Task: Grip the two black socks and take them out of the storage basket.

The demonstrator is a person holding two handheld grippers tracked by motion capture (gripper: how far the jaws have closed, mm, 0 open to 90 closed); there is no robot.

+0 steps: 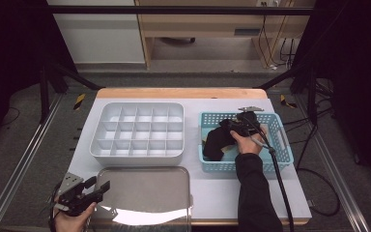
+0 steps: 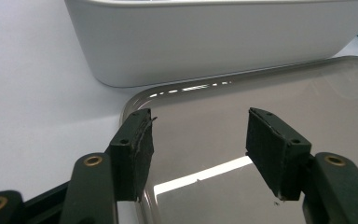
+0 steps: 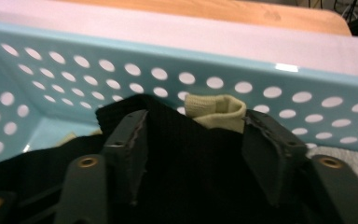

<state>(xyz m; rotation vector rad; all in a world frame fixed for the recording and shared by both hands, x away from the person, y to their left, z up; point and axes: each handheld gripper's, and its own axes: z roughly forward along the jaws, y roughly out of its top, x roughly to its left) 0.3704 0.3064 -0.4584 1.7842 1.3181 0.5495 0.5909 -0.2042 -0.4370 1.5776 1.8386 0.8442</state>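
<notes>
A black cloth (image 1: 216, 142) lies in the pale blue perforated basket (image 1: 284, 145) at the right of the table. My right gripper (image 1: 231, 125) reaches into the basket over it. In the right gripper view the black cloth (image 3: 191, 140) fills the gap between the jaws of the right gripper (image 3: 193, 154), which stand wide apart and open. A cream knitted cuff (image 3: 214, 112) pokes up behind the cloth against the basket wall (image 3: 121, 60). My left gripper (image 1: 99, 186) hovers open at the near left, over the corner of a metal tray (image 1: 145, 193), with nothing between its jaws (image 2: 198, 149).
A white compartment organizer (image 1: 135, 157) with several cells stands left of the basket, just beyond the metal tray (image 2: 261, 93); its side wall (image 2: 214, 42) rises close ahead of the left gripper. A white mat covers the wooden table. A cable trails from the right gripper.
</notes>
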